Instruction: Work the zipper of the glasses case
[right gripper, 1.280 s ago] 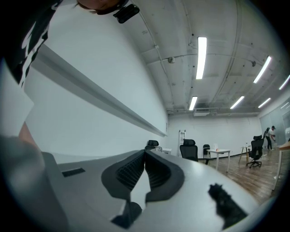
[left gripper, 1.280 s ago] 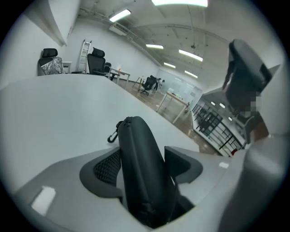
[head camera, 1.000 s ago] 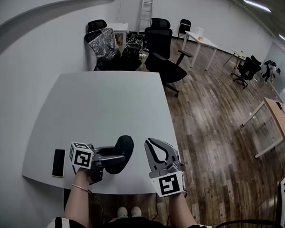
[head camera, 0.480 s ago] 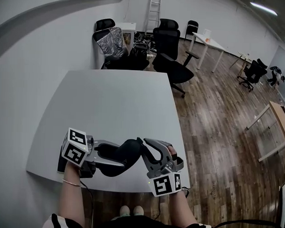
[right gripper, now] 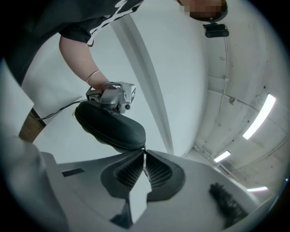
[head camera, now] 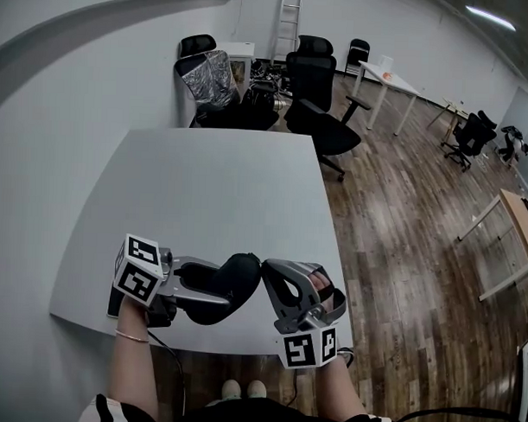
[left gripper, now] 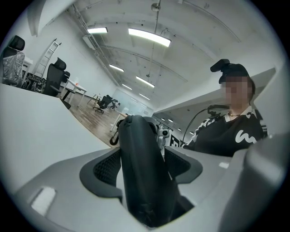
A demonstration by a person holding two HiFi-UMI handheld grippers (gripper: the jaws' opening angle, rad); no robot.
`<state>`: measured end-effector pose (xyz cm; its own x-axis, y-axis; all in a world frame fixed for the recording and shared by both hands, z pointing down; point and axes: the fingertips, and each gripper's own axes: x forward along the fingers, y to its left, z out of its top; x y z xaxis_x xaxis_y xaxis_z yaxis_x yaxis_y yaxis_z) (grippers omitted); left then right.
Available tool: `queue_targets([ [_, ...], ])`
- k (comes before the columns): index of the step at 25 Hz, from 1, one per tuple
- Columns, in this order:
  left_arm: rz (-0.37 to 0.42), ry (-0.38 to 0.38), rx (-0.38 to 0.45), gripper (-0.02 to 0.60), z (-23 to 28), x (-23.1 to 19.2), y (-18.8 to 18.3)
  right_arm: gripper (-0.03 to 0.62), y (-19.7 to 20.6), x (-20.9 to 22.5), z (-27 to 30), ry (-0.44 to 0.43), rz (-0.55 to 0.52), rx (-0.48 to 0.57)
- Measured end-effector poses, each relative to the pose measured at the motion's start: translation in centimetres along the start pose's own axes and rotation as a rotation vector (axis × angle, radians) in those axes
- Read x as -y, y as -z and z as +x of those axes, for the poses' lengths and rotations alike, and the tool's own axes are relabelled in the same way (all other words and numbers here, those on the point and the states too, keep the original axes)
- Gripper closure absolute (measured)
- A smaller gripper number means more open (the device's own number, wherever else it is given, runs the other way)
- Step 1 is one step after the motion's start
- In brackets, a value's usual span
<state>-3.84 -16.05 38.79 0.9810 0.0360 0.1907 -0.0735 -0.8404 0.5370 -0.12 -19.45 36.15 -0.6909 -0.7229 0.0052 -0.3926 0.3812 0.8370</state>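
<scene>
We hold the black oval hard-shell glasses case clamped in the left gripper, above the white table's near edge. Its long axis points rightward. The right gripper is pinched shut at that end, apparently on the zipper pull.

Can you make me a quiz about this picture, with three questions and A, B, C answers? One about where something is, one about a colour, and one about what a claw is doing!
1. Where is the case?
A. On the floor
B. Between the left claw's jaws
C. On a chair

2. What colour is the case?
A. Red
B. White
C. Black

3. How is the right claw?
A. Jaws together at the case's tip
B. Jaws wide apart
C. Out of sight

Answers:
1 B: the left claw has its jaws on both sides of the case.
2 C: it looks black in every view.
3 A: the right claw has its jaws together, pinching at the case's end.
</scene>
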Motion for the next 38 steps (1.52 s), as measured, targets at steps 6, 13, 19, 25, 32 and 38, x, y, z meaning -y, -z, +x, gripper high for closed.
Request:
queue_targets([
  [6,-0.008,-0.012,-0.004,0.276,0.0,0.0,0.0,0.583,-0.3,-0.1,-0.2,-0.022,-0.033,-0.006],
  [13,-0.026,-0.01,-0.04,0.281,-0.2,0.2,0.8,0.58,-1.9,-0.3,-0.7,-0.061,-0.032,0.052],
  [19,-0.018,-0.011,-0.103,0.285,-0.4,0.1,1.6,0.573,-2.7,-0.5,-0.3,-0.084,-0.083,0.062],
  [25,-0.013,0.012,-0.108,0.29,-0.8,0.4,1.8,0.572,-4.0,-0.8,-0.9,-0.144,-0.078,0.114],
  [32,0.014,0.03,-0.151,0.293,-1.3,1.0,1.9,0.574,-5.0,-1.0,-1.3,-0.233,-0.017,0.153],
  [38,0.036,0.027,-0.221,0.294,-0.8,1.4,3.2,0.573,-5.8,-1.3,-1.8,-0.257,0.036,0.186],
])
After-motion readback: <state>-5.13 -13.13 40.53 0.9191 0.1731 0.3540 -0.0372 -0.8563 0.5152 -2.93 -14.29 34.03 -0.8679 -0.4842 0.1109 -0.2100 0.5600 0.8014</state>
